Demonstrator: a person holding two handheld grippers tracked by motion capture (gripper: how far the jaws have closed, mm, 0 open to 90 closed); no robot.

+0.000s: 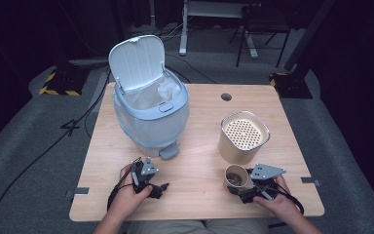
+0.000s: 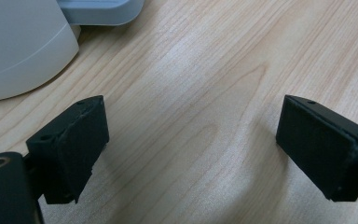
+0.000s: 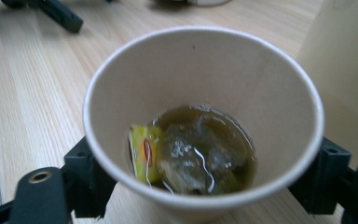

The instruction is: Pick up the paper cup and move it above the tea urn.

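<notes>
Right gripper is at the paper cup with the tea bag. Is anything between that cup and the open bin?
Nothing visible. The paper cup sits between the right gripper jaws; bare table lies toward the bin. The strainer canister stands behind the cup, off that line.

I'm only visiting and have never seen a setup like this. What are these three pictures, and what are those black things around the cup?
No robot here: a person holds a hand-held gripper in each hand, and each gripper carries its own camera. The high view looks down on the wooden table. On it stand a pale blue pedal bin with its lid up and a beige canister with a perforated top. The left gripper rests open over bare wood; its own view shows its two black jaws apart. The right gripper has a jaw on either side of a paper cup holding a used tea bag in some brown liquid; whether it already squeezes the cup is unclear.
</notes>
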